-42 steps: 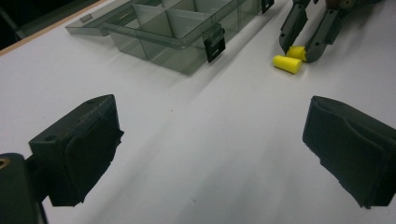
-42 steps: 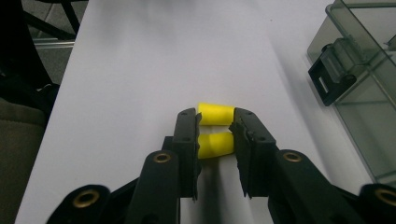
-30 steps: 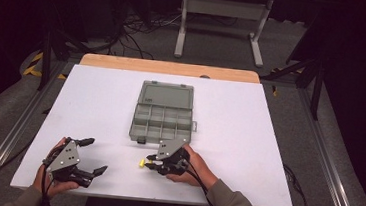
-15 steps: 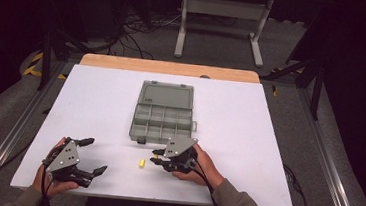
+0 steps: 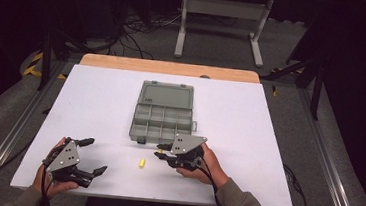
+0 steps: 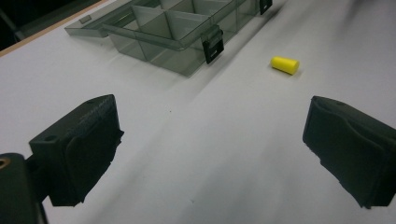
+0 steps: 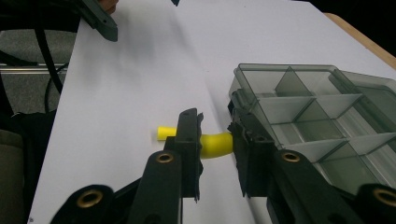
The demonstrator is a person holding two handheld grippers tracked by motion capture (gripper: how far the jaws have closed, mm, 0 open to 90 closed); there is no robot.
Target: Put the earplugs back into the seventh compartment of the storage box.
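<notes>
Small yellow foam earplug (image 7: pixel 215 144): bent, pinched in right gripper (image 7: pixel 215 156); second lies left (image 5: pixel 141 163); grey plastic compartment box (image 5: pixel 162 119) open, empty; left gripper (image 6: pixel 210 154) released

Bright white table (image 5: pixel 96 100), dark surroundings, blurred close-up edges.

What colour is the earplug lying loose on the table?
Yellow earplug, clearest in the left gripper view.

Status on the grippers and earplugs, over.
Left gripper open. Right gripper shut on a yellow earplug by the open box. Second earplug loose on the table. Nothing in the way.
</notes>
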